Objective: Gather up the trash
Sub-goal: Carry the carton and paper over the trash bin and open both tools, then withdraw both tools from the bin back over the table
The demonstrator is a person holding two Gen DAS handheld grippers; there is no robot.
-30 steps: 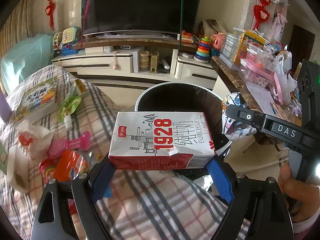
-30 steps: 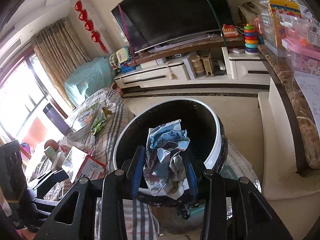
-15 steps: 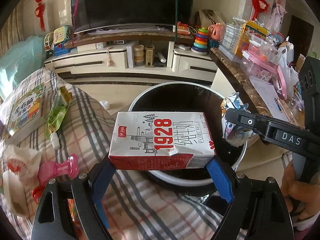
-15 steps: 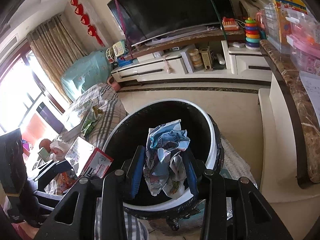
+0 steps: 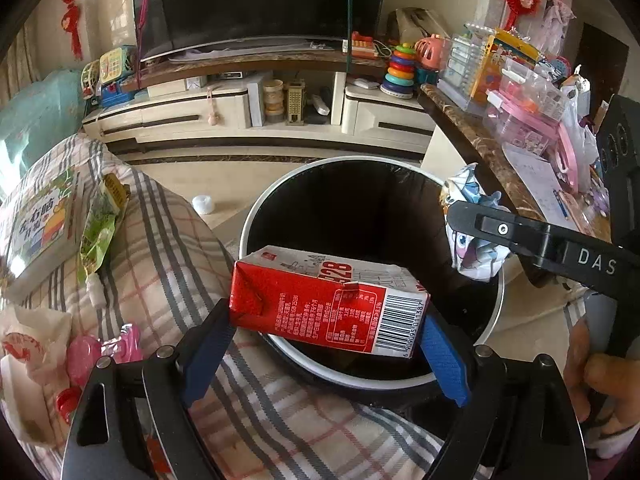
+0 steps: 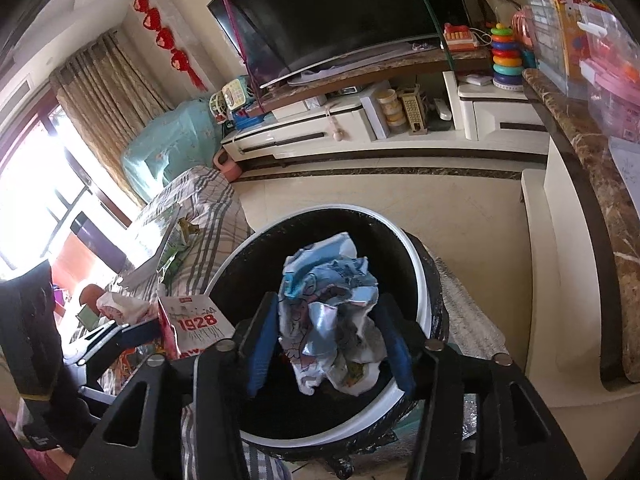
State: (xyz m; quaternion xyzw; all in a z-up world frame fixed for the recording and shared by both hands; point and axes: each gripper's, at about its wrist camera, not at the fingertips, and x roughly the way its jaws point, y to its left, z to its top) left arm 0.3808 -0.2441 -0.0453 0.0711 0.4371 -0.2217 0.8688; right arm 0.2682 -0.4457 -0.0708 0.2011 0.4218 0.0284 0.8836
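Observation:
A red and white milk carton (image 5: 328, 304) sits between the blue pads of my left gripper (image 5: 324, 340), tipped forward over the near rim of the black trash bin (image 5: 256, 216). The jaws look spread and the carton seems loose between them. My right gripper (image 6: 328, 340) is shut on a crumpled blue and white wrapper (image 6: 332, 312) held above the bin's opening (image 6: 420, 264). The carton (image 6: 192, 324) also shows at the left in the right wrist view, the wrapper (image 5: 472, 240) at the right in the left wrist view.
A plaid-covered table (image 5: 168, 240) at the left holds a green snack packet (image 5: 100, 228), a book (image 5: 40, 228), pink wrappers (image 5: 104, 354) and a white bag (image 5: 28, 360). A TV stand (image 5: 256, 108) is behind, a marble counter (image 5: 492, 160) with toys at the right.
Both grippers moved closer over the bin. The carton has tipped forward, now showing its red barcode side, and the left jaws have spread.

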